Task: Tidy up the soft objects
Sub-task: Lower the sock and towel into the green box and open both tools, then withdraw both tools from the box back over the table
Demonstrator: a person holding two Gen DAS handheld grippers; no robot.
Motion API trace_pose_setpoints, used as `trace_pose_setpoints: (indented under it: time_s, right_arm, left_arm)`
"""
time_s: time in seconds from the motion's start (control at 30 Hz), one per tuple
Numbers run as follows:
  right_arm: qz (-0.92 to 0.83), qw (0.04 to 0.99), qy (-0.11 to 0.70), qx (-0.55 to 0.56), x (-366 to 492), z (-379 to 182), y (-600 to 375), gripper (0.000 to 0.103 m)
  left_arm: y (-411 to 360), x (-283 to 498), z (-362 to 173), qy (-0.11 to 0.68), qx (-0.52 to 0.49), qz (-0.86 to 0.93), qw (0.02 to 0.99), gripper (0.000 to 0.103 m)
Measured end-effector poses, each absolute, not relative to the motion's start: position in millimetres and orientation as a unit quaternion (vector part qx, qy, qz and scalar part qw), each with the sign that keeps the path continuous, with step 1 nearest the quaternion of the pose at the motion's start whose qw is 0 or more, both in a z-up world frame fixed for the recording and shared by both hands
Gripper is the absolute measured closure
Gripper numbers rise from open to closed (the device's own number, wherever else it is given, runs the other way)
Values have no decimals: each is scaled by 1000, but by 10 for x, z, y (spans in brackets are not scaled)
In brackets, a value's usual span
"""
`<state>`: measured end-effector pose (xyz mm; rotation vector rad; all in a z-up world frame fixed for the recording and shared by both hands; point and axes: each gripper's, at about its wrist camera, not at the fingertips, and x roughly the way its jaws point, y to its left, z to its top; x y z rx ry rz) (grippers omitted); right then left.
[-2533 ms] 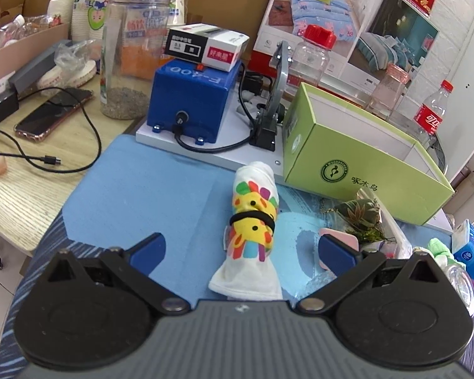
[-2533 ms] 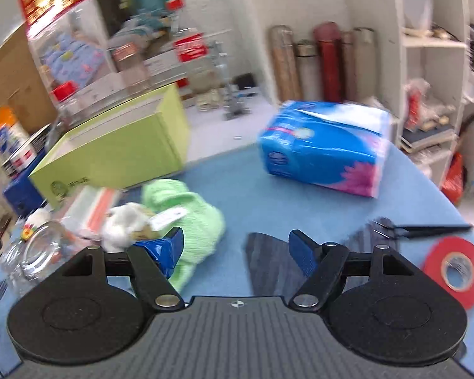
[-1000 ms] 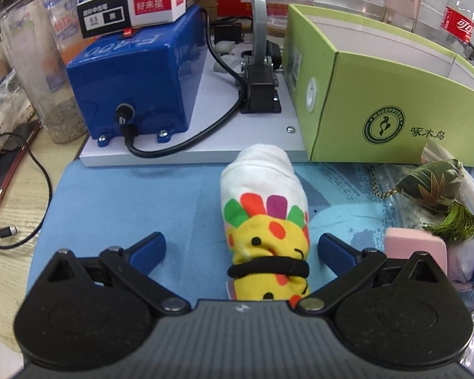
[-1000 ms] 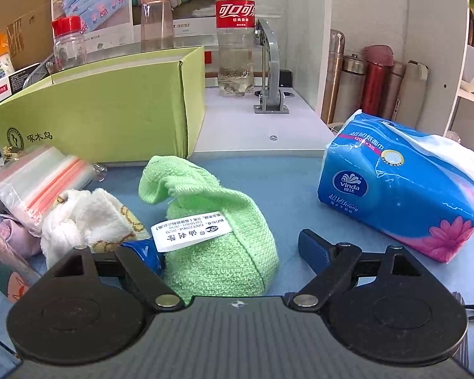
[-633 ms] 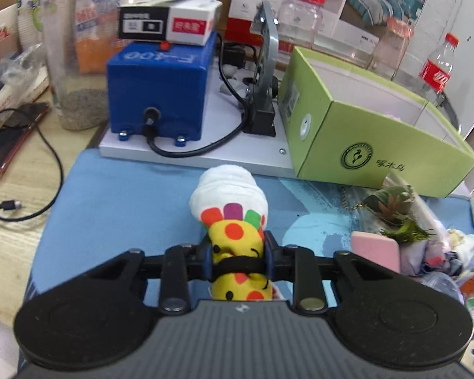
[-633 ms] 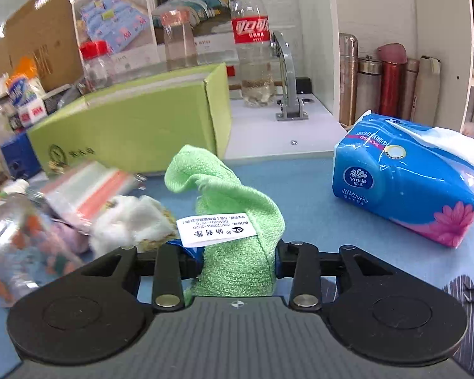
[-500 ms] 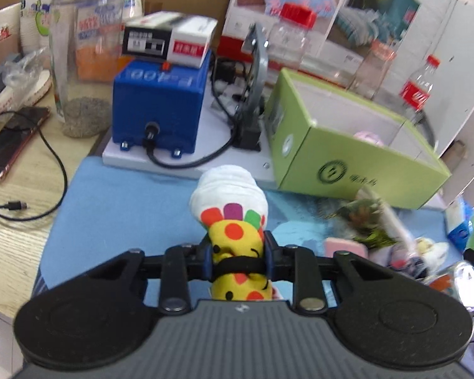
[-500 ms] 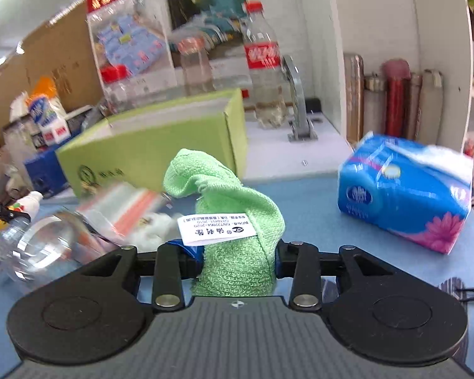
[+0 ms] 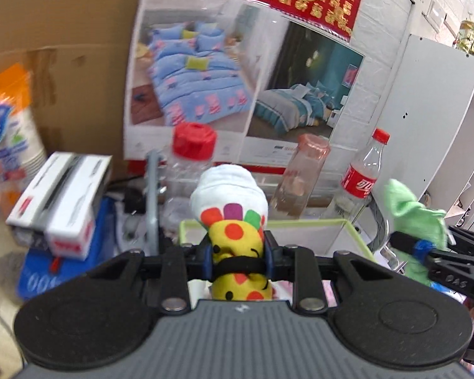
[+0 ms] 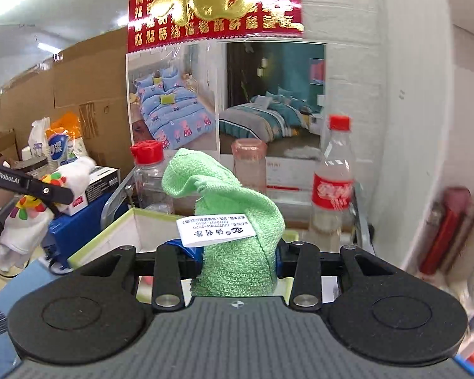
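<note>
My left gripper is shut on a rolled white sock with yellow and coloured spots, held in the air over the open green box. My right gripper is shut on a rolled green towel with a white label, also lifted over the green box. The towel and right gripper show at the right of the left wrist view. The sock and left gripper show at the left of the right wrist view.
Behind the box stand a red-capped jar, a pink-capped glass bottle and a cola bottle. A blue machine with white cartons on top is at the left. A white shelf unit is at the right.
Both grippers closed on their objects on the blue mat, then lifted them up and forward. They now hang above the green box, close to each other.
</note>
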<state>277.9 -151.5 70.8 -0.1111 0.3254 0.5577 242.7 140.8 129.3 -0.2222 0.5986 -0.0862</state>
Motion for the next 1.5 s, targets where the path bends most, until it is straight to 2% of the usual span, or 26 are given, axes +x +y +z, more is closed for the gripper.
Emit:
trace_pose_setpoints:
  time_s: [0.2, 0.3, 0.33, 0.37, 0.47, 0.63, 0.8, 1.07, 1.3, 1.5]
  right_arm:
    - [289, 931, 201, -99, 3328, 579, -1067, 75]
    - [299, 917, 240, -107, 3492, 368, -921, 73]
    - [300, 912, 260, -106, 3545, 290, -883, 72]
    - [298, 906, 282, -101, 3596, 210, -850, 72]
    - [291, 902, 306, -87, 3630, 90, -840, 68]
    - [274, 930, 242, -50, 3479, 332, -985, 62]
    - [274, 934, 223, -47, 3134, 487, -1169, 58]
    - [227, 941, 250, -11, 2296, 118, -1694, 54]
    - [190, 941, 272, 65, 1778, -328, -2143, 52]
    - [228, 932, 280, 23, 1905, -139, -1879, 50]
  left_arm:
    - [1195, 3010, 997, 322, -104, -60, 939, 75]
    - [1167, 3141, 793, 343, -104, -63, 931, 71]
    - [1175, 3151, 739, 348, -101, -57, 930, 52]
    - [1188, 3147, 709, 349, -101, -51, 930, 46]
    - [1263, 3075, 716, 342, -101, -47, 933, 46]
    - [1346, 2853, 888, 323, -99, -29, 941, 43]
    - [1338, 2398, 948, 316, -89, -16, 945, 39]
    - [1276, 1565, 597, 354, -79, 11, 932, 37]
    - [1431, 1055, 234, 382, -126, 35, 915, 37]
    - [1476, 1061, 292, 386, -126, 39, 913, 37]
